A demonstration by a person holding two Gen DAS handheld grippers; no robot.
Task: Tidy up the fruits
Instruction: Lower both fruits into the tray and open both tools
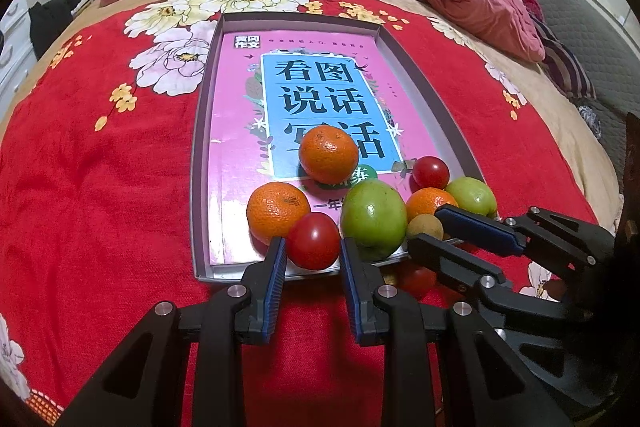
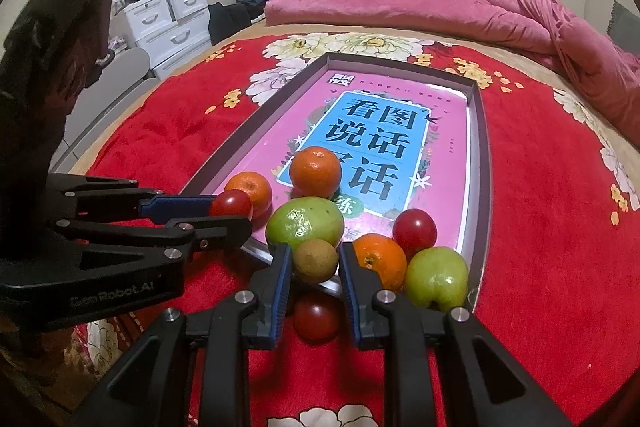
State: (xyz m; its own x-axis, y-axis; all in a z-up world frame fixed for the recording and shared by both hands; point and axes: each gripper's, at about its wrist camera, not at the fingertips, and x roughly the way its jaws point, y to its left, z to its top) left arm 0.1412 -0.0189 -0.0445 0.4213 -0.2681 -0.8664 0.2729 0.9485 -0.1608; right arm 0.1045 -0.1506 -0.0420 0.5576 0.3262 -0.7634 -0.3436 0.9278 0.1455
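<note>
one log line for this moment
left gripper: open around tomato | right gripper: open around small brown fruit | tray: holds both

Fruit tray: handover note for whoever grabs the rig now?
Left claw: open around a cherry tomato at the tray's near edge, not clamped.
Right claw: open around the small brown fruit, not clamped.
On the tray's book: three tangerines, two green fruits, another cherry tomato.
Left to do: one tomato lies off the tray on the red blanket, under the right claw.
</note>
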